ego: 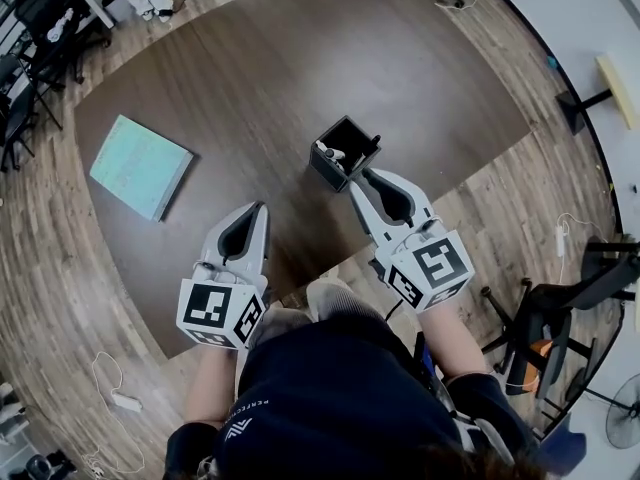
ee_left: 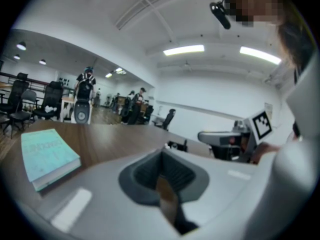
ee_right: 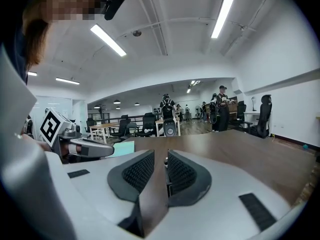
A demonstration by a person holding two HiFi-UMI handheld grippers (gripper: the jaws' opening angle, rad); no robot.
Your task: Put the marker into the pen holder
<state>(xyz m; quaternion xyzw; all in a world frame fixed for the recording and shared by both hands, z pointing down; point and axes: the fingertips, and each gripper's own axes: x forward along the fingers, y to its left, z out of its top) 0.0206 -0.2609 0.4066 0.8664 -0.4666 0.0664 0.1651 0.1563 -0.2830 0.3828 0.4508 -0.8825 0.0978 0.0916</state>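
The black square pen holder [ego: 345,152] stands on the dark wooden table [ego: 260,78], with a white marker [ego: 329,151] and a dark pen [ego: 372,146] sticking out of it. My right gripper [ego: 358,175] points at the holder from just in front of it. Its jaws stand a narrow gap apart with nothing between them [ee_right: 161,159]. My left gripper [ego: 262,208] hovers over the near table edge, to the left of the holder. Its pads [ee_left: 150,170] meet and hold nothing. The holder [ee_left: 177,145] shows small in the left gripper view.
A teal book [ego: 140,166] lies on the left of the table and shows as well in the left gripper view, book [ee_left: 47,154]. Office chairs [ego: 30,48] stand past the table's far left, another chair [ego: 560,318] at my right. The table's near edge is under both grippers.
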